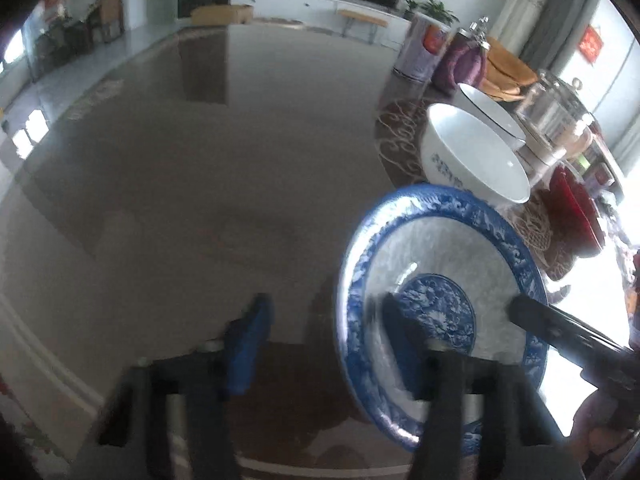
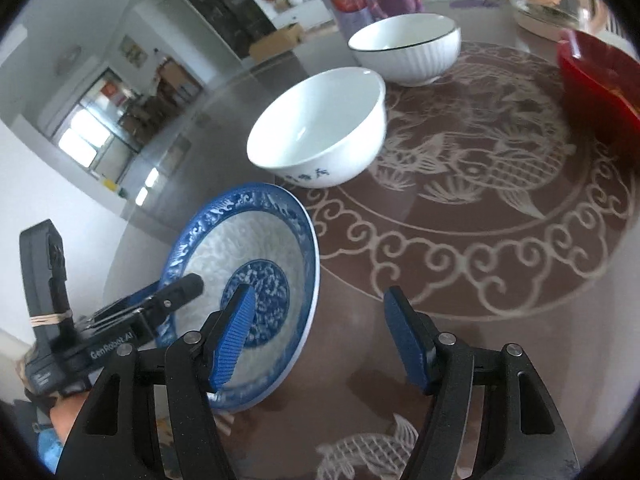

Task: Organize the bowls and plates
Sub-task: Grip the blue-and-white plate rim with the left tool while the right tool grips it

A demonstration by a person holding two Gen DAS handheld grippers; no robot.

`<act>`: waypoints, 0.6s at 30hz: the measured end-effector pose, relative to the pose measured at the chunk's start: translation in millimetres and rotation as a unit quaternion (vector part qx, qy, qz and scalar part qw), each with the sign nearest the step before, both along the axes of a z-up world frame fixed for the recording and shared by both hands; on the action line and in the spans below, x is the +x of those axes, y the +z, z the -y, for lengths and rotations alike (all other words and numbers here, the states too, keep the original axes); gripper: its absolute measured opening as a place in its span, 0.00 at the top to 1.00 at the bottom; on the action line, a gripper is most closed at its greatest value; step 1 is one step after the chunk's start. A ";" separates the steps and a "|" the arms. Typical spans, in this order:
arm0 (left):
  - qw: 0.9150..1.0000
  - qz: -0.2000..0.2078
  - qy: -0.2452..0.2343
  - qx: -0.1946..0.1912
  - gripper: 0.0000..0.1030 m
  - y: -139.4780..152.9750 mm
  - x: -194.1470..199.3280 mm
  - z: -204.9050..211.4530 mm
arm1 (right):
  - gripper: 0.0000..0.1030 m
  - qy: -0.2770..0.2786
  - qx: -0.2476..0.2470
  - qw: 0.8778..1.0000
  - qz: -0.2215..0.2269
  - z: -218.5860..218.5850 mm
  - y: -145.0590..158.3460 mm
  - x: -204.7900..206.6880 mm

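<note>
A blue-rimmed patterned plate [image 1: 440, 248] [image 2: 248, 240] is tilted up on its edge on the table. My left gripper [image 1: 326, 320] is open, its right finger in front of the plate's face and its left finger clear of the rim. My right gripper [image 2: 320, 316] is open, its left finger over the plate's centre and its right finger over bare table. A white bowl with blue writing [image 1: 472, 156] [image 2: 320, 132] stands just behind the plate. A white ribbed bowl with a dark rim [image 1: 492, 110] [image 2: 408, 46] stands behind that.
A red dish [image 2: 600, 76] [image 1: 576, 208] sits at the right. Jars, a purple bag [image 1: 460, 64] and a glass lidded pot [image 1: 556, 112] crowd the far right. The glass table [image 1: 200, 180] carries a brown fish-pattern mat [image 2: 500, 200].
</note>
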State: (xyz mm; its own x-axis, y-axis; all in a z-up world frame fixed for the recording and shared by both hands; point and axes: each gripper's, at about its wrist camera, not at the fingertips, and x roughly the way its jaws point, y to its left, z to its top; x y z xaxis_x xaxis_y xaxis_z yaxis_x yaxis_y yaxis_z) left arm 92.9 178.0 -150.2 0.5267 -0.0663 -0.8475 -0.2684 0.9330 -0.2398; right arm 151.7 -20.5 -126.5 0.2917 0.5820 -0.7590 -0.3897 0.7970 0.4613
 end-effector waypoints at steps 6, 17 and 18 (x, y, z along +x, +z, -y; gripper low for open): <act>1.000 0.012 -0.020 -0.001 0.81 5.4 0.0 12.8 | 0.90 0.000 0.016 1.000 -0.011 -3.8 -3.4 -1.6; 0.992 0.041 -0.116 -0.030 0.81 22.3 14.2 114.5 | 0.90 -0.098 0.030 0.994 0.027 100.9 19.3 -27.2; 0.990 0.043 -0.126 -0.037 0.81 21.4 23.7 128.0 | 0.90 -0.117 0.024 0.992 0.032 117.3 20.5 -25.0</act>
